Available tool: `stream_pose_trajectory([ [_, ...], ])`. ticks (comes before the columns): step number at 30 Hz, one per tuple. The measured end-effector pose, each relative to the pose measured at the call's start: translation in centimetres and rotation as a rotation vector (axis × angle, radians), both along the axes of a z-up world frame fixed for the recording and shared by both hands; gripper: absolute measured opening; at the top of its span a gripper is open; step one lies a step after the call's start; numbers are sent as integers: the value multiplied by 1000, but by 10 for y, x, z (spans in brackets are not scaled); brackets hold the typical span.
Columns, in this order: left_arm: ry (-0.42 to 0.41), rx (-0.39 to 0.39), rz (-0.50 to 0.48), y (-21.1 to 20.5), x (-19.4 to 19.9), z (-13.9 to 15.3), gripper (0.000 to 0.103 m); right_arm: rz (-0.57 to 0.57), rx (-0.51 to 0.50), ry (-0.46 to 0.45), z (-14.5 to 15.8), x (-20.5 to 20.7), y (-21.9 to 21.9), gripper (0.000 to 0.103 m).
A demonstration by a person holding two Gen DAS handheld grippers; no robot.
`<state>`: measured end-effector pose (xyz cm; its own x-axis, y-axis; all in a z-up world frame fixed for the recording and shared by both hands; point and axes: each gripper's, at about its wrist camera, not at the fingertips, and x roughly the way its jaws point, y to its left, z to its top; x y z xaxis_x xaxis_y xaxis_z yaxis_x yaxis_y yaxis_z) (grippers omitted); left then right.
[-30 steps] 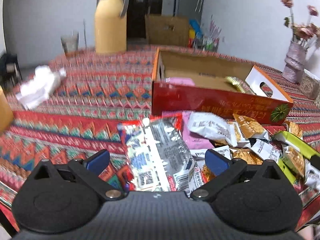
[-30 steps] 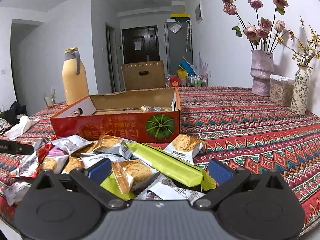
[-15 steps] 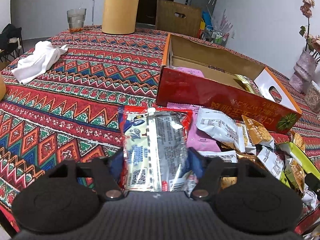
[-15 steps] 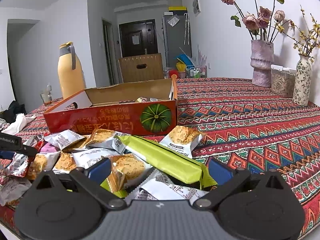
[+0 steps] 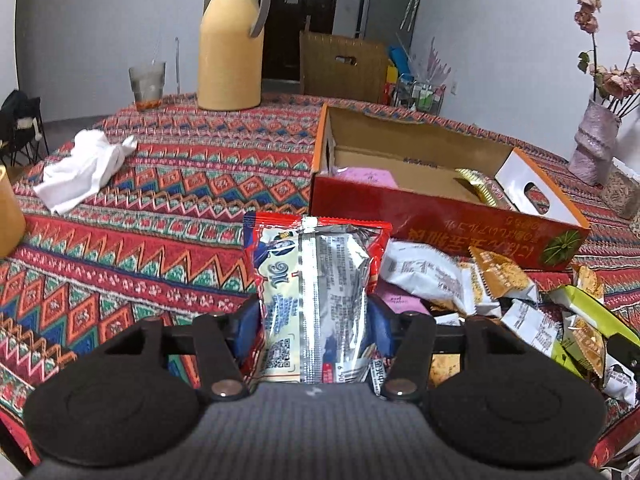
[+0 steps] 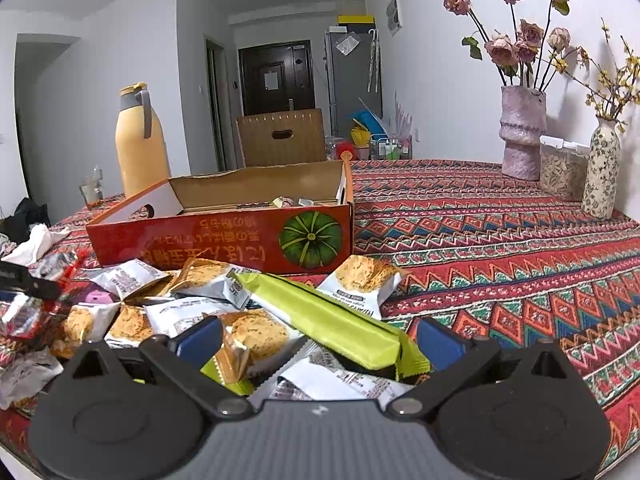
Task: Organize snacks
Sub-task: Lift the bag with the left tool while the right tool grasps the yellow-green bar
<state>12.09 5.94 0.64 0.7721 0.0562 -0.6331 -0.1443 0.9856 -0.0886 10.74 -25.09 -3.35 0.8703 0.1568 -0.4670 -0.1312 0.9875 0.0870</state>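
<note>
**Early going: one packet gripped, most of the pile still outside the box**

My left tool [image 5: 314, 316] has its jaws closing on a red-and-silver packet [image 5: 316, 280], the blue pads pressed against both of its sides; the packet stands up between them, just in front of the box [image 5: 440, 216]. My right tool [image 6: 318, 340] is spread wide and holds nothing, hovering over the snack pile [image 6: 224, 312], with a green bar [image 6: 332, 320] lying across the gap between its fingers.

The box sits on the tabletop [image 5: 168, 184] with only a few items inside that I can see: a pink packet [image 5: 368, 178] at its left end and a gold-wrapped one [image 5: 476, 184] near its handle end. In front of the box a heap of loose snacks is left to sort. I judge the job barely begun: the gripped packet goes in next, then the rest of the heap.
</note>
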Motion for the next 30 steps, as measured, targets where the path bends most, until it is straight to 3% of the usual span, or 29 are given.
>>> stream_pose_trajectory([
  [10, -24, 34, -29, -13, 0, 7, 56, 99, -25, 90, 5, 44, -17, 101],
  [14, -23, 38, -28, -16, 0, 6, 56, 154, 21, 172, 0, 68, -26, 84],
  [20, -24, 41, -21, -17, 1, 7, 56, 236, 93, 256, -7, 89, -33, 80],
  [27, -25, 44, -22, -19, 1, 7, 56, 265, 1, 231, -5, 86, -23, 52],
  [30, -26, 45, -22, -20, 2, 7, 56, 292, -81, 217, -6, 81, -15, 49],
])
